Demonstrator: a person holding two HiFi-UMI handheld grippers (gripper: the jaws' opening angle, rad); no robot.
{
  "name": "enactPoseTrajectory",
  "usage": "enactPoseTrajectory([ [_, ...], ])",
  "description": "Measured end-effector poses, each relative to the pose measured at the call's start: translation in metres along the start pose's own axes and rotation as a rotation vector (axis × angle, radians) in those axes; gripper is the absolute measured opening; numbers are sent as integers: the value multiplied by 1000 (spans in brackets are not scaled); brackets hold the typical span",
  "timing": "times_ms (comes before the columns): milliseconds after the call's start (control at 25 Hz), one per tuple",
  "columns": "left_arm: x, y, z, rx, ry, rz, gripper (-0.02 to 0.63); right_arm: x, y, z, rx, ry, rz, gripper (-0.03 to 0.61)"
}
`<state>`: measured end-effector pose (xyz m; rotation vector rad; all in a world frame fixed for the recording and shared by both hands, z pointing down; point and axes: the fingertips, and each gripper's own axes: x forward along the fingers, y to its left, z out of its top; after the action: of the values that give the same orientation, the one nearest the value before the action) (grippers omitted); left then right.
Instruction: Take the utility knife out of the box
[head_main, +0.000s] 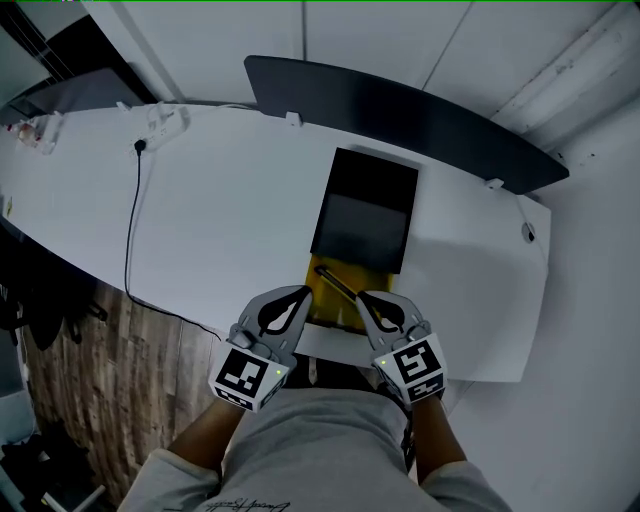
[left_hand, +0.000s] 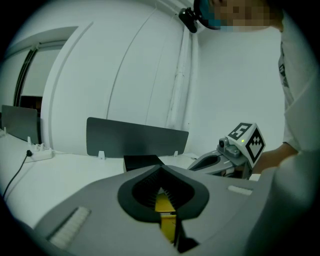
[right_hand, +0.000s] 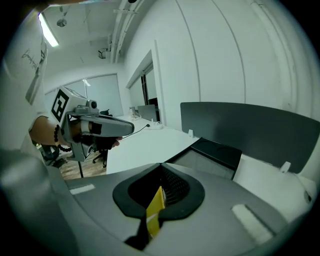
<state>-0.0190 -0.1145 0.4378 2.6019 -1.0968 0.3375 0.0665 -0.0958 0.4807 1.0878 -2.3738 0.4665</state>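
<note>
Both grippers, left (head_main: 302, 293) and right (head_main: 363, 297), have jaws pressed together (nothing clamped). Between their tips the utility knife (head_main: 336, 282) lies in the yellow box (head_main: 322, 299), with a black cover (head_main: 365, 210) just beyond.

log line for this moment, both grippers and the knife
stage: pre-grasp | left hand-held gripper: shut, empty | right hand-held gripper: shut, empty | utility knife: lying in open box, not gripped

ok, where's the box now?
Head view, centre: the box on the white table, just beyond the left gripper and right gripper, before the dark divider.
</note>
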Motion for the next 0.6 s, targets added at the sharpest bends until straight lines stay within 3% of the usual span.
enactPoseTrajectory([
  [400, 8, 6, -24, -2, 28, -6, 0, 21, -2, -23, 5, 69, 16, 15],
  [600, 9, 7, -32, -43, 70, -15, 0, 31, -3, -37, -17, 123, 21, 15],
])
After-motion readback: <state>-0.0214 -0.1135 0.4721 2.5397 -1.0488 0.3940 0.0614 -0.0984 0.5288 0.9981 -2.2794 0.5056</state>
